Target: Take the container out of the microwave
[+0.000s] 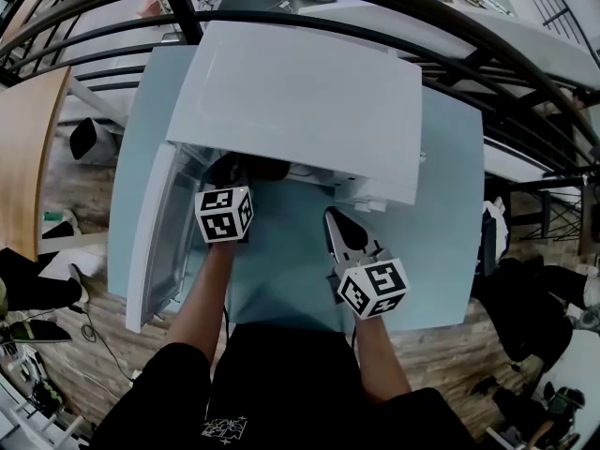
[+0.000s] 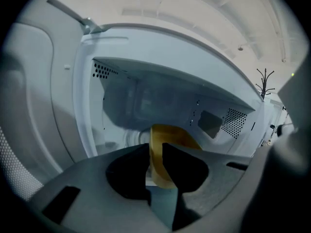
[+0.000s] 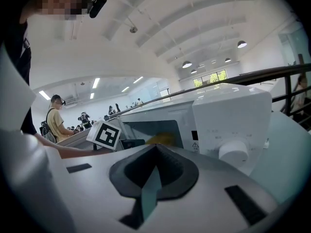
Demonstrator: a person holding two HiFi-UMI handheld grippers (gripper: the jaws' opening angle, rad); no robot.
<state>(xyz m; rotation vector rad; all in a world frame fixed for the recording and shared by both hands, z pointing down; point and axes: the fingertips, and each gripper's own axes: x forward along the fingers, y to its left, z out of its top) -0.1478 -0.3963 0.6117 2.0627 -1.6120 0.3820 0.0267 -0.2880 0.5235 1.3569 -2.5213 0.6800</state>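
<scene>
Your left gripper pinches the container by its thin rim inside the microwave, and it's likely light, stiff and slippery; your right gripper sits closed and empty.

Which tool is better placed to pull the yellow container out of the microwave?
Left. The left tool is inside the open microwave, with its jaws closed on the rim of the yellow container. The right tool is outside, above the table, closed and empty.
</scene>
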